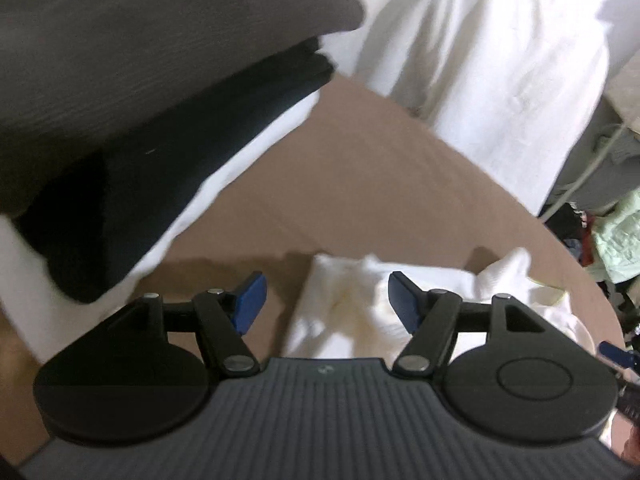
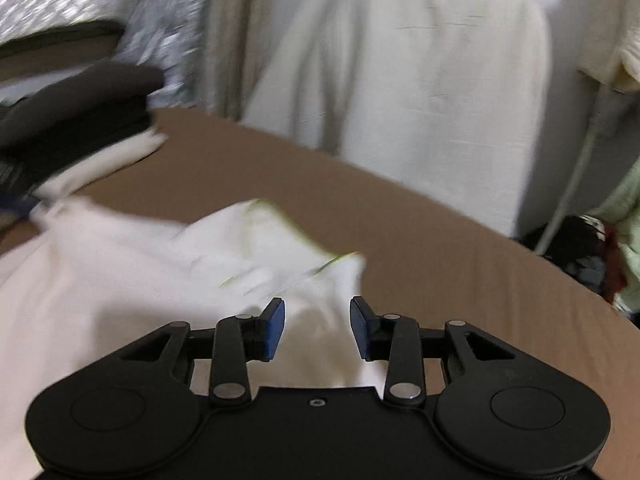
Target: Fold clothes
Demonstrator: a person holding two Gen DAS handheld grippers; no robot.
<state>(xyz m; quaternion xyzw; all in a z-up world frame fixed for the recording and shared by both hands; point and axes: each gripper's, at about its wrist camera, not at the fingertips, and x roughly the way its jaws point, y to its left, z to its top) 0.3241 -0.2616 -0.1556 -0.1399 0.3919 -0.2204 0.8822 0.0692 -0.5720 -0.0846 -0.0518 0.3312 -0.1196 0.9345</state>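
A white garment [image 1: 352, 304] lies crumpled on the brown table [image 1: 320, 184]. My left gripper [image 1: 326, 300] is open just above its near part, with the cloth showing between the blue pads and nothing held. In the right wrist view the same white garment [image 2: 160, 264] spreads to the left, with a yellow-green trim near its far edge. My right gripper [image 2: 317, 326] is open over the garment's right corner, jaws apart and empty. Both views are blurred.
A stack of folded clothes, grey-brown [image 1: 140, 52] on black [image 1: 168, 168] on white, sits at the table's left; it also shows in the right wrist view [image 2: 76, 120]. A white draped cloth [image 1: 480, 60] hangs behind the table. Mixed clothes [image 1: 612, 240] lie at the right.
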